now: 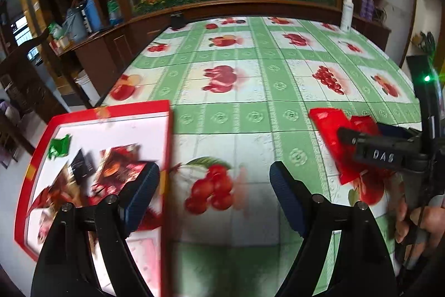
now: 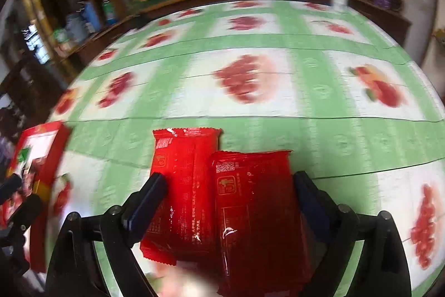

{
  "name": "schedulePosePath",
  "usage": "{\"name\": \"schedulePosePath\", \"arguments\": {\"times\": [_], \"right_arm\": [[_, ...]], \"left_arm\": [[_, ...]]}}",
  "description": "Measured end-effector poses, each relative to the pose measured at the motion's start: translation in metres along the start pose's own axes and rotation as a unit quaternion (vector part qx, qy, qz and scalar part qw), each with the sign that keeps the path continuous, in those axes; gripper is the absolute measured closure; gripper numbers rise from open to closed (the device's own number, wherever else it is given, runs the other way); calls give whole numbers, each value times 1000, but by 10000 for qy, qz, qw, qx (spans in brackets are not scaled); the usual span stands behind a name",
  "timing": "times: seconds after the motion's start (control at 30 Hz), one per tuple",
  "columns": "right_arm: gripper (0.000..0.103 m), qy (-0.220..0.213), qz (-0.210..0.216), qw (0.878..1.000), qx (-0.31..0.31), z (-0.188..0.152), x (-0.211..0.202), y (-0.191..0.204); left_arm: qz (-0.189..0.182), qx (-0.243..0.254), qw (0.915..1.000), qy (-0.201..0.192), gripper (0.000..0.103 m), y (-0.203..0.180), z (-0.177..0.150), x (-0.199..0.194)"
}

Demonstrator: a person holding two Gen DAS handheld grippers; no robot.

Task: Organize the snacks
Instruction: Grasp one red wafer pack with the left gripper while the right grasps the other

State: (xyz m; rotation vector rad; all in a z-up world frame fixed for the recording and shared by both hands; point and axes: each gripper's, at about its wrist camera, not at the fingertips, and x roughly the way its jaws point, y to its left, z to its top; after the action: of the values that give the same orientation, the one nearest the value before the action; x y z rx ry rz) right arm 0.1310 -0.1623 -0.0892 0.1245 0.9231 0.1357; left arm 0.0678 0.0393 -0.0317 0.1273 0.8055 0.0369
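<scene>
Red glossy flat snack packets (image 2: 222,194) overlap lower centre between right gripper (image 2: 228,191) jaws; left gripper (image 1: 214,183) jaws wide, empty.

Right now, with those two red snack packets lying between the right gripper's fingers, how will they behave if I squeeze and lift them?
The red snack packets look like glossy film, so probably slippery and crinkly. They overlap loosely, so one may slide out. They lie flat, so they are unlikely to roll.
</scene>
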Motion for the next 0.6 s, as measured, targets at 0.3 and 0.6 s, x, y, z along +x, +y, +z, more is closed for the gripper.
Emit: {"name": "schedulePosePath", "arguments": {"times": [0.3, 0.6], "right_arm": [[10, 346, 1637, 9858, -168, -42, -36, 5], [10, 327, 1172, 9921, 299, -55, -50, 1]], "left_arm": [[-30, -189, 9998, 100, 21, 11, -10, -2], [31, 24, 9999, 99, 21, -11, -4, 1]]}}
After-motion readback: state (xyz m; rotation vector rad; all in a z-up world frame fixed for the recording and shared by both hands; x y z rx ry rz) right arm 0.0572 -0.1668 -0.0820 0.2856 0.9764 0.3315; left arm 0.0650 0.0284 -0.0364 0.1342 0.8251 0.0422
